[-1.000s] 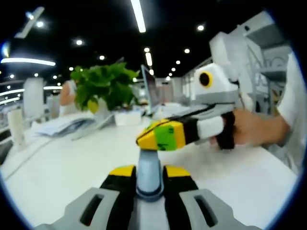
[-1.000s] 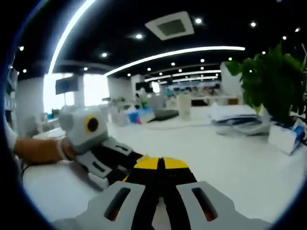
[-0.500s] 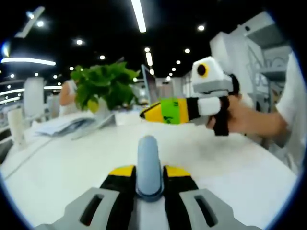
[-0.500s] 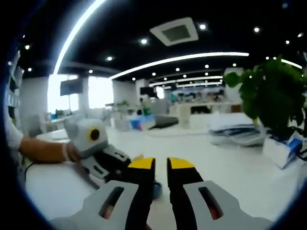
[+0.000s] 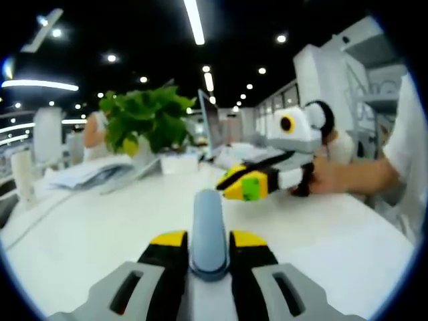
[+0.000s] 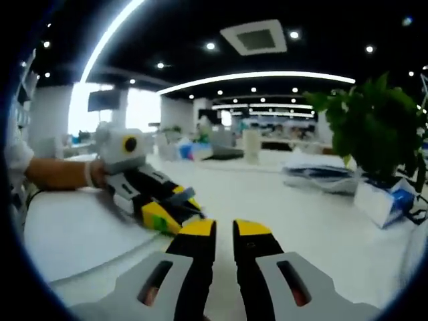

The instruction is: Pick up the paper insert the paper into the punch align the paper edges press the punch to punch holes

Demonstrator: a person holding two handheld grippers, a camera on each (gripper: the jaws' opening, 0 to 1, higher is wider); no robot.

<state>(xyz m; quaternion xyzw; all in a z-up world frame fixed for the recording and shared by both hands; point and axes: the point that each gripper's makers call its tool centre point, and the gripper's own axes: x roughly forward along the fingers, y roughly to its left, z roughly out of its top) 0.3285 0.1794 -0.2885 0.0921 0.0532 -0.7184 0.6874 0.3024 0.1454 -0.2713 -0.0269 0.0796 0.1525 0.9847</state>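
**A:** Where's the punch right now?

**B:** The blue-grey rounded punch handle (image 5: 208, 231) is clamped between my left gripper's (image 5: 208, 239) jaws, standing up over the white table (image 5: 87, 234).

**A:** And the other one?

**B:** My right gripper (image 6: 224, 229) has its jaws slightly apart, holding nothing. Green potted plant (image 6: 373, 134) sits off to its right. Can't spot the paper anywhere.

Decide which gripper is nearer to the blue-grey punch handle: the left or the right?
Left. The left gripper has its jaws shut on the blue-grey punch handle; the right gripper hovers beyond it, apart, jaws open.
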